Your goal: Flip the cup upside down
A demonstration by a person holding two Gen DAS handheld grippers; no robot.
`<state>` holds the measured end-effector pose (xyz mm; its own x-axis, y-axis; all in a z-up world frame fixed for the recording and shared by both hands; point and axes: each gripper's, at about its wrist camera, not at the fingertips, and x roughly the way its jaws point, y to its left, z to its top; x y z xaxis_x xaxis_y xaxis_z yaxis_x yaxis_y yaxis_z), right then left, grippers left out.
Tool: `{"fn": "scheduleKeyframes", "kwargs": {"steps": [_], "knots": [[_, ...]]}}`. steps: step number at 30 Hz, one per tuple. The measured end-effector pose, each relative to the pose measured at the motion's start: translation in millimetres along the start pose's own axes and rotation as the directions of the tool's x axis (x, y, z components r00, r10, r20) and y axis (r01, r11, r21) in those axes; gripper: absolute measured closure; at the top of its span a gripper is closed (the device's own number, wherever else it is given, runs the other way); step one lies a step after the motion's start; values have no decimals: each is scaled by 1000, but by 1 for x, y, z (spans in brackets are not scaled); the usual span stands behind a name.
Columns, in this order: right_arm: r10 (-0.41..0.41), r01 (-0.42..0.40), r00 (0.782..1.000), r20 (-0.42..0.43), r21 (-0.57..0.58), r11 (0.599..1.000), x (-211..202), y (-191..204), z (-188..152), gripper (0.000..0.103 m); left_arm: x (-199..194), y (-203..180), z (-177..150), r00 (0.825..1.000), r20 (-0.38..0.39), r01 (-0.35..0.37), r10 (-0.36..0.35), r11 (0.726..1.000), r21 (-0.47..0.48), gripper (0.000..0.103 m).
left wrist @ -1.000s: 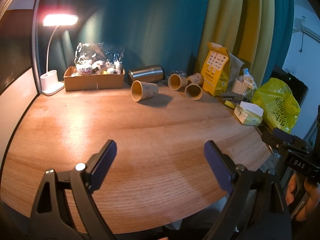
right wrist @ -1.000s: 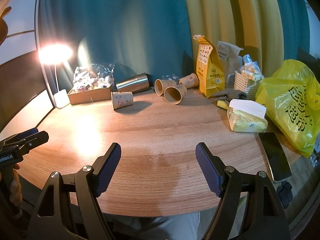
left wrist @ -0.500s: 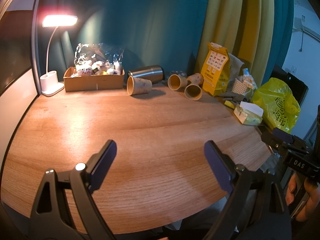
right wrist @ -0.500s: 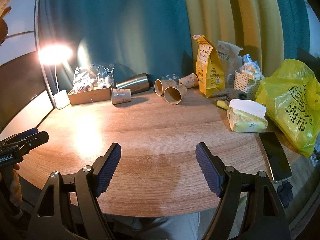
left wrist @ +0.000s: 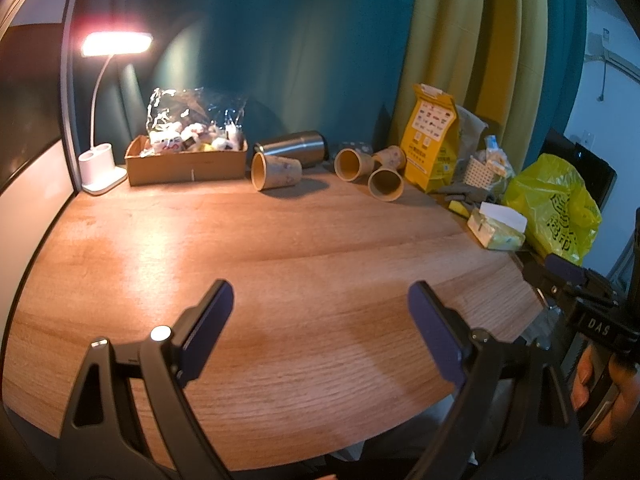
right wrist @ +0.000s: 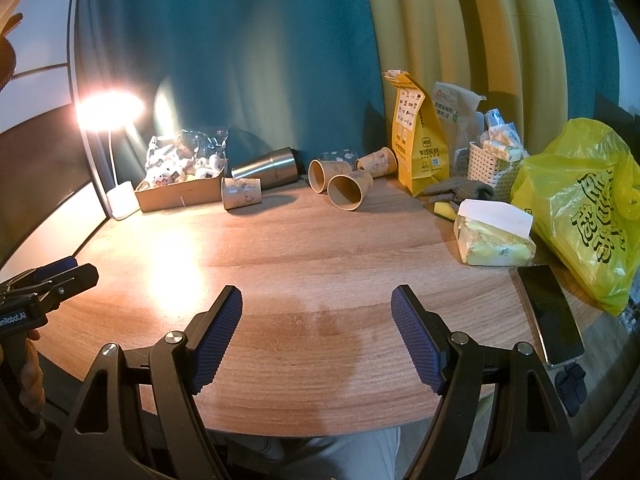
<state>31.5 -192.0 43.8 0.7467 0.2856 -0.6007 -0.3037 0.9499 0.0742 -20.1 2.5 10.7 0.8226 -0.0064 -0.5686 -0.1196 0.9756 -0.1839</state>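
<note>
Both claws, left claw and right claw, hang spread and empty over the wooden surface; a paper cup lies on its side beside the steel tumbler

A wooden table carries four paper cups on their sides, a steel tumbler, cardboard box, lamp base, tissue pack and phone.

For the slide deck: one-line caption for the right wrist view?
Open right gripper hovers over the wooden table, facing four tipped paper cups by the curtain.
</note>
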Motion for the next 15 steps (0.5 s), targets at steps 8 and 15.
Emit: {"fn": "scheduleKeyframes", "kwargs": {"steps": [8,15], "knots": [[1,-1,1000,-2,4,1000,2,-2,1,23,10,-2,6,1000,-18,-4,5,1000,14,13],[3,-3,1000,-11,23,1000,15,-11,2,23,37,-11,15,998,-62,-10,13,999,46,13]]}}
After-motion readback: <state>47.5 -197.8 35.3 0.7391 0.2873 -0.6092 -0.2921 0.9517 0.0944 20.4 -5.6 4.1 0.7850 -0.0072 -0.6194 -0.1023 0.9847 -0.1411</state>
